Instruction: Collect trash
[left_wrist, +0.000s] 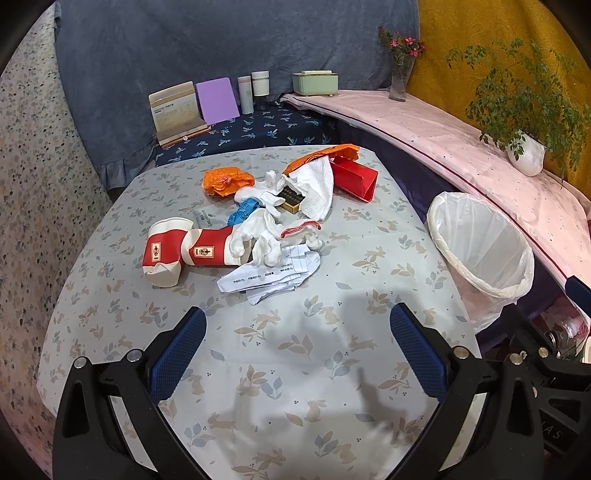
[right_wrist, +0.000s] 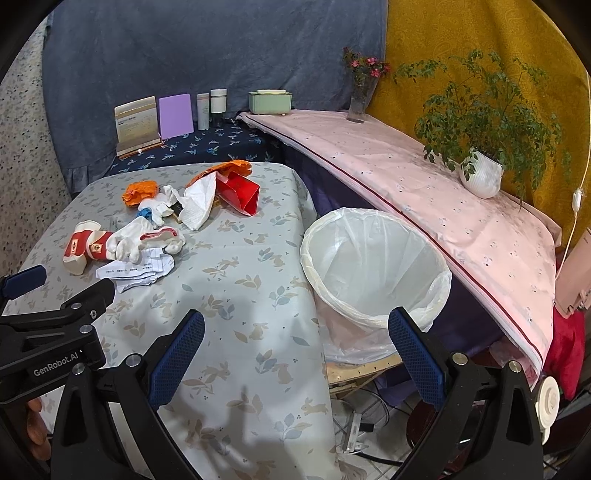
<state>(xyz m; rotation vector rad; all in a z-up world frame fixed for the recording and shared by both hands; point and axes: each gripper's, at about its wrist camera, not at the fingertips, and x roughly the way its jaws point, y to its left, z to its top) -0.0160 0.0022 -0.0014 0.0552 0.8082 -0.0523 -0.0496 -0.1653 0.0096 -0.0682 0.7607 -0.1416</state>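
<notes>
Trash (left_wrist: 258, 225) lies heaped on the table (left_wrist: 295, 369), ahead of the left gripper (left_wrist: 297, 350), whose jaws stand wide apart and empty. Right gripper (right_wrist: 295, 350): jaws likewise spread, nothing held; the lined bin (right_wrist: 373, 266) stands just ahead of it, beside the table.

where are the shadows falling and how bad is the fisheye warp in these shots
Left wrist view: soft dark shadows of the rig fall on the tablecloth ahead of the open left claw; the pink shelf bows into a curve. Right wrist view: similar shadows by the open right claw; the bin looks stretched, corners black.
</notes>
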